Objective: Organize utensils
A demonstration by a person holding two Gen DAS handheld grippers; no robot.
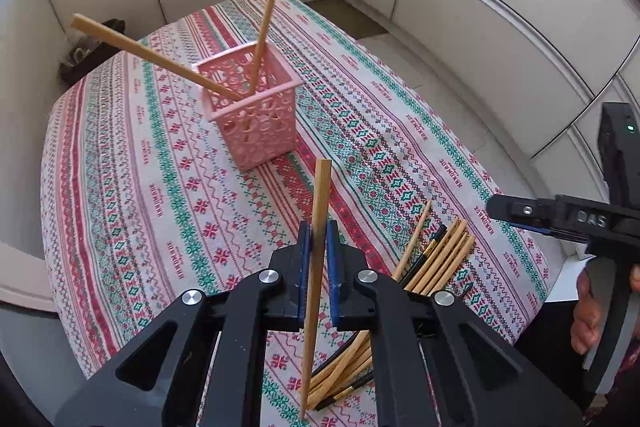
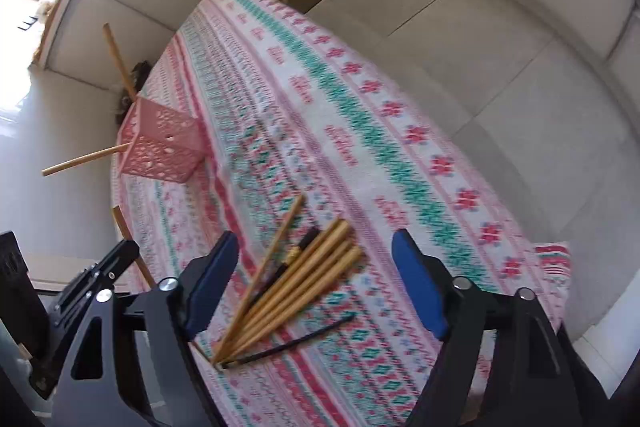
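Observation:
My left gripper (image 1: pixel 318 247) is shut on a wooden chopstick (image 1: pixel 320 203) that stands nearly upright above the table. A pink lattice basket (image 1: pixel 260 123) stands ahead of it with two wooden chopsticks (image 1: pixel 266 23) leaning out. A pile of wooden and black chopsticks (image 1: pixel 440 259) lies on the patterned cloth to the right. My right gripper (image 2: pixel 316 283) is open and empty, with its jaws spread wide above that pile (image 2: pixel 296 279). The basket (image 2: pixel 160 143) shows at the left of the right wrist view. The right gripper (image 1: pixel 560 219) shows at the right edge of the left wrist view.
The table carries a cloth with red and green patterns (image 1: pixel 160 167). White panelled walls (image 1: pixel 480 27) stand close behind and to the right. A dark object (image 1: pixel 88 51) sits at the far left corner beside the table. The table's near edge (image 2: pixel 556 267) lies at the right.

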